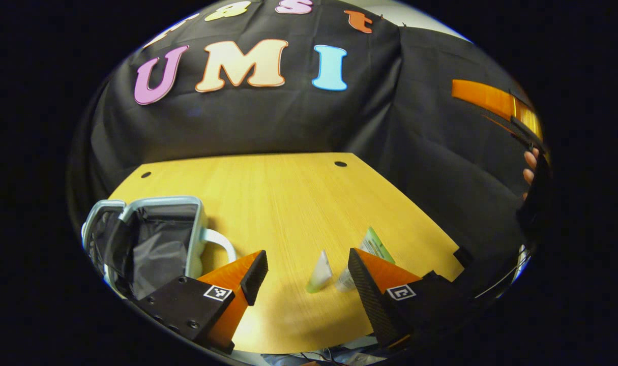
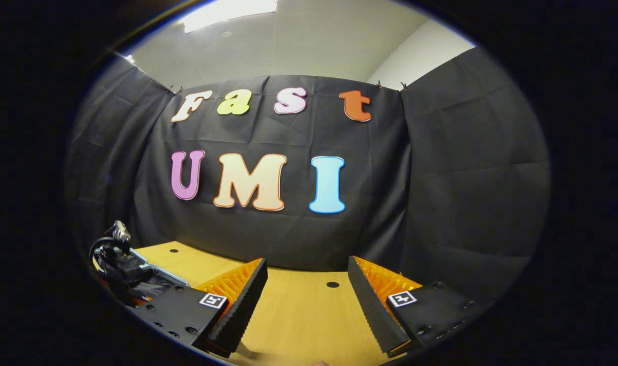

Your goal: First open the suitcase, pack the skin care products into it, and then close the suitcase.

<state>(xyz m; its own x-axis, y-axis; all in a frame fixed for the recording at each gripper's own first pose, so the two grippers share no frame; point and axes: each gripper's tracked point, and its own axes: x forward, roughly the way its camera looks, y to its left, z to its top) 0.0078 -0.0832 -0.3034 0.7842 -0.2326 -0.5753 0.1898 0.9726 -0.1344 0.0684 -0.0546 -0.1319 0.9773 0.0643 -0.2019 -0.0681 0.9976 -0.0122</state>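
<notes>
Left gripper view — both tongs wide, empty.

Left gripper view sits above the near edge of the table, tilted down across the top toward the back wall, with the open suitcase close at its lower left. Right gripper view rides low over the table, facing nearly level at the back wall with ceiling visible. Both views share the tabletop, its far edge and the back wall.

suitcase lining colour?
Dark grey lining in the open suitcase, best in left gripper view.
</notes>
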